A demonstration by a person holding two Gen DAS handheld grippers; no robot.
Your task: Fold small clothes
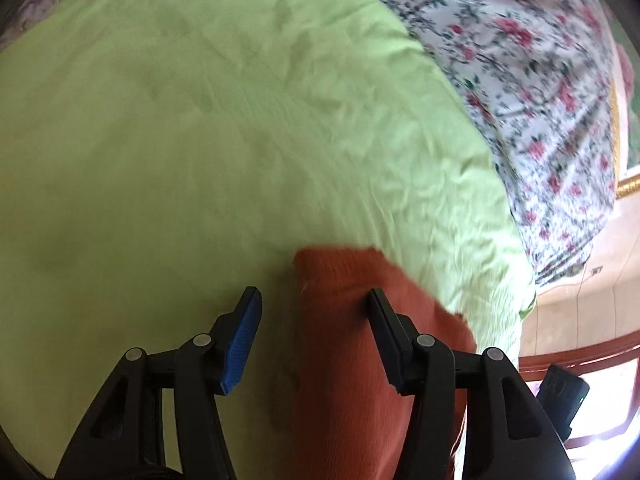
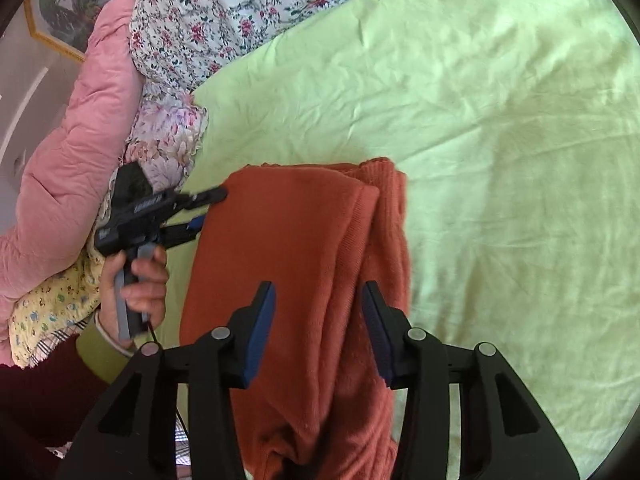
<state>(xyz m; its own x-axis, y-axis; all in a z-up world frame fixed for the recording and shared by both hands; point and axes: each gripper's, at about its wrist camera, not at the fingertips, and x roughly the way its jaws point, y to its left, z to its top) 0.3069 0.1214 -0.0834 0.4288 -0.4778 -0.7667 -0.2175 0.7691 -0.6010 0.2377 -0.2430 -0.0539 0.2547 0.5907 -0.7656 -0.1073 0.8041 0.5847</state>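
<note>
Right-wrist view: hand-held gripper (image 2: 318, 320) over sweater (image 2: 296, 240)

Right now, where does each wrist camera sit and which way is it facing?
Left wrist: rides the left gripper, looking down along its open fingers at the rust-orange knitted sweater edge on the light green bedsheet.
Right wrist: rides the right gripper, open above the sweater; the left hand holding the left gripper shows.
Shared: sweater, sheet, white floral quilt.
</note>
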